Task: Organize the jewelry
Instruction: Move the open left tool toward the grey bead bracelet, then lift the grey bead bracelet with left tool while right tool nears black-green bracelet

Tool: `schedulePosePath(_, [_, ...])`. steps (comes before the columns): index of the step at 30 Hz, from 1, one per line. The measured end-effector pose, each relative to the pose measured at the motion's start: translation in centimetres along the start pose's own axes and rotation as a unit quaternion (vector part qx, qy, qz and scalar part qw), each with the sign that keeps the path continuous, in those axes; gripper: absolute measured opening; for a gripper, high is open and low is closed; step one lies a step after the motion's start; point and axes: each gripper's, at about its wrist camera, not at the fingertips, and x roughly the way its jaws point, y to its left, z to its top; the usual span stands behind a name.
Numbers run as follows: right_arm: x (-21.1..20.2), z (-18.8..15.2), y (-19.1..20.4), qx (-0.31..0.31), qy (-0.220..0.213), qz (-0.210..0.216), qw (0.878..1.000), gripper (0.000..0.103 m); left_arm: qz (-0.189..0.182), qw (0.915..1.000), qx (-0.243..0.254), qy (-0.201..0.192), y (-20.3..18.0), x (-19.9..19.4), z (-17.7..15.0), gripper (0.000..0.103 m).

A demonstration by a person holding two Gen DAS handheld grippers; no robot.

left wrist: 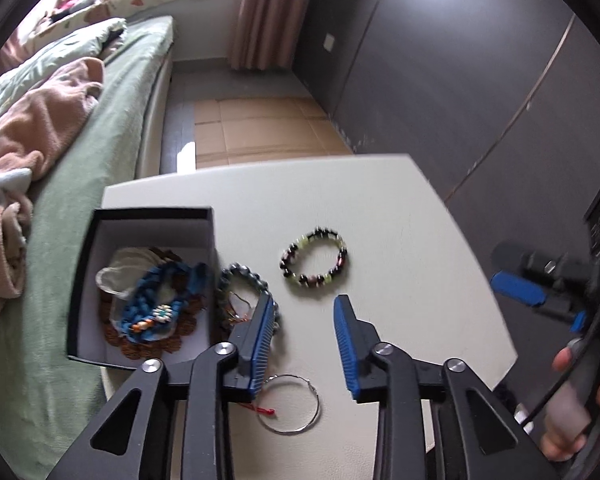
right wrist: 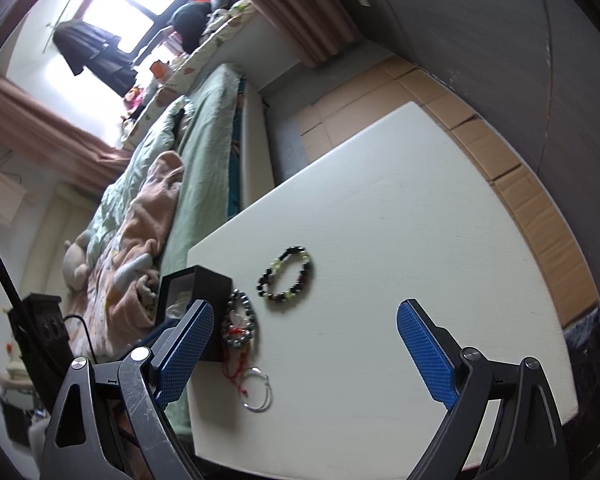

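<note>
A black box (left wrist: 80, 280) on the white table (left wrist: 400, 220) holds a blue braided bracelet (left wrist: 160, 300) and other pieces. Beside it lie a grey bead bracelet (left wrist: 240, 276) with red thread, a dark and green bead bracelet (left wrist: 314, 258) and a silver hoop (left wrist: 296, 404). My left gripper (left wrist: 302, 308) is open and empty above the table, its left finger over the grey bracelet. My right gripper (right wrist: 304, 312) is open and empty; it also shows in the left wrist view (left wrist: 540, 300) at the right. The right wrist view shows the box (right wrist: 204, 280), the grey bracelet (right wrist: 242, 312), the dark bracelet (right wrist: 286, 278) and the hoop (right wrist: 258, 394).
A bed with green sheet (left wrist: 112, 140) and pink blanket (left wrist: 40, 120) runs along the table's left side. Cardboard (left wrist: 260, 128) covers the floor beyond the table. A dark wardrobe wall (left wrist: 460, 60) stands to the right. A person's hand (left wrist: 572, 412) holds the right gripper.
</note>
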Motion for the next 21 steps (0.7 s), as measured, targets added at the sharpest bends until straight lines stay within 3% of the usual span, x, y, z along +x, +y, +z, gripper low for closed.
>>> schedulePosePath(9, [-0.6, 0.6, -1.6, 0.020, 0.004, 0.004, 1.000, 0.094, 0.053, 0.9969, 0.021, 0.053, -1.0, 4.1, -0.7, 0.031])
schedulePosePath(21, [-0.8, 0.7, -1.9, 0.021, 0.009, 0.007, 1.000, 0.094, 0.109, 0.9905, 0.047, 0.069, -2.0, 6.8, -1.0, 0.027])
